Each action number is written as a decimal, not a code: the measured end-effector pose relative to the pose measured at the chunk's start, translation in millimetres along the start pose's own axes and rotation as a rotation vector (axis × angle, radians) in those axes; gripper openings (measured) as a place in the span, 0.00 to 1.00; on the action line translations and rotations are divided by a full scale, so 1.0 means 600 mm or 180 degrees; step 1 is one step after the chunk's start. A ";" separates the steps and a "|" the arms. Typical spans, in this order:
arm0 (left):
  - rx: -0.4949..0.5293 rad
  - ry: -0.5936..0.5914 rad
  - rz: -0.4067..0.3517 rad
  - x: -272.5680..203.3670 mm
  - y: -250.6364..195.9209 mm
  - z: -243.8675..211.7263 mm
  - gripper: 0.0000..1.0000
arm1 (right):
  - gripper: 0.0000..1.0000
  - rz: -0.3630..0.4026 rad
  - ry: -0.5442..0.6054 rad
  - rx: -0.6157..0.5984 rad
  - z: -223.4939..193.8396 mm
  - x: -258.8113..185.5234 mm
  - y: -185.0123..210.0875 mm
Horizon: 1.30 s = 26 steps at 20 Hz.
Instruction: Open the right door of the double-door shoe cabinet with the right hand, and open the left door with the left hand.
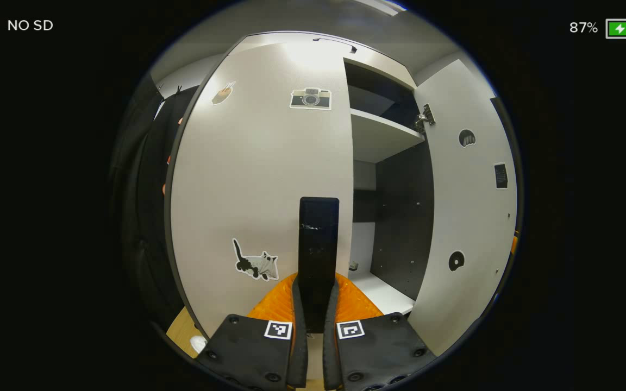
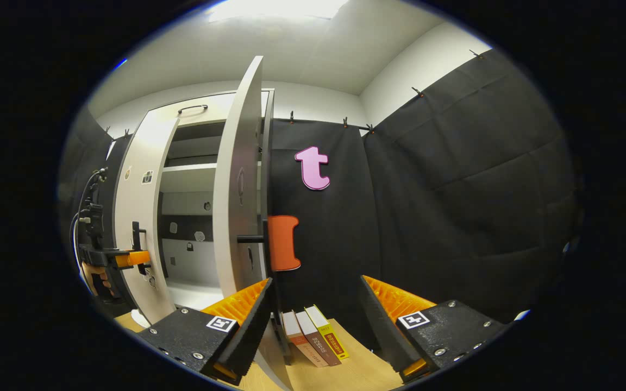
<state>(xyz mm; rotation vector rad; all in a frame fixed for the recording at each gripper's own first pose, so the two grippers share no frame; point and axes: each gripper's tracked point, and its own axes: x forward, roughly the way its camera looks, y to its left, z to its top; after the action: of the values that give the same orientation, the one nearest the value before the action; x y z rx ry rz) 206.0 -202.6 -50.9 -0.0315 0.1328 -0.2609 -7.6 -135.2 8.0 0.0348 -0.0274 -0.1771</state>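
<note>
My left gripper [image 1: 315, 326] is squeezed tight on the tall black handle [image 1: 318, 239] of the left door [image 1: 258, 179], which stands straight ahead and barely open, while my right gripper [image 2: 315, 326] is wide open beside the swung-out right door [image 2: 237, 184].

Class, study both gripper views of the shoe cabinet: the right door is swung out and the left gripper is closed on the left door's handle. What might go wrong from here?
1. The left gripper clamps the black handle of the left door; a pull off the hinge arc might make it slip.
2. The right door stands wide; the open right gripper beside its orange handle might knock it.
3. Books stand below the right door, within the right gripper's path.
</note>
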 end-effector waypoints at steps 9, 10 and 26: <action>-0.0009 -0.0031 -0.0106 -0.011 0.011 -0.001 0.14 | 0.92 0.0045 -0.0083 -0.0014 0.024 -0.022 0.041; -0.0016 -0.0032 -0.0113 -0.013 0.013 0.000 0.14 | 0.91 0.0075 -0.0077 0.0020 0.024 -0.024 0.049; -0.0042 -0.0101 -0.0043 -0.049 0.049 0.006 0.13 | 0.91 0.0282 -0.0162 0.0002 0.045 -0.070 0.123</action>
<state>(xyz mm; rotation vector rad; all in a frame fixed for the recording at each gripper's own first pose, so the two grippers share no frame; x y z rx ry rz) 185.6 -166.5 -45.0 -0.0495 0.1027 -0.2728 -36.9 -56.0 37.0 0.0298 -0.0798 -0.0895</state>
